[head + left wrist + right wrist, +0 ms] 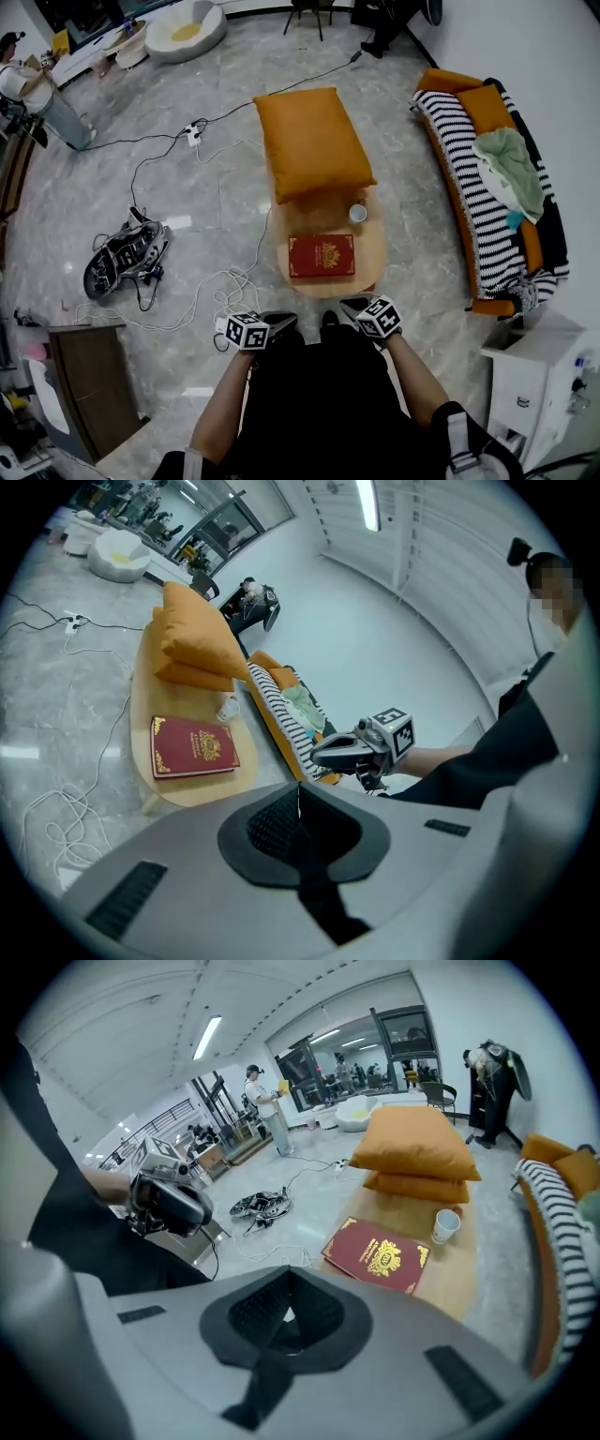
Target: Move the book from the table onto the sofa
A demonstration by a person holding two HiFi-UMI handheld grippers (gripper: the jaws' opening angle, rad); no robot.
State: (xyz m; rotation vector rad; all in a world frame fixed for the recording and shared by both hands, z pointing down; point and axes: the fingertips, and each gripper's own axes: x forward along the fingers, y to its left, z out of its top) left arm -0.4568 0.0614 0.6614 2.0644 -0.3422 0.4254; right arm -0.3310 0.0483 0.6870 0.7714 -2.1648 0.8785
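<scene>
A red book (322, 255) with gold ornament lies flat on the near end of an oval wooden table (376, 255). The left gripper view shows the book (194, 745) ahead at the left, and the right gripper view has it (377, 1255) ahead at the right. My left gripper (284, 322) and right gripper (352, 306) hover just short of the table's near edge, apart from the book. Both are shut with nothing between the jaws (299, 803) (286, 1316). The striped sofa (476, 192) with orange cushions stands to the right.
Two stacked orange pillows (312, 141) and a paper cup (357, 214) share the table behind the book. A green cloth (511, 169) lies on the sofa. Cables and black gear (127, 253) litter the floor at left. A white cabinet (530, 375) stands near right, a brown one (89, 375) near left.
</scene>
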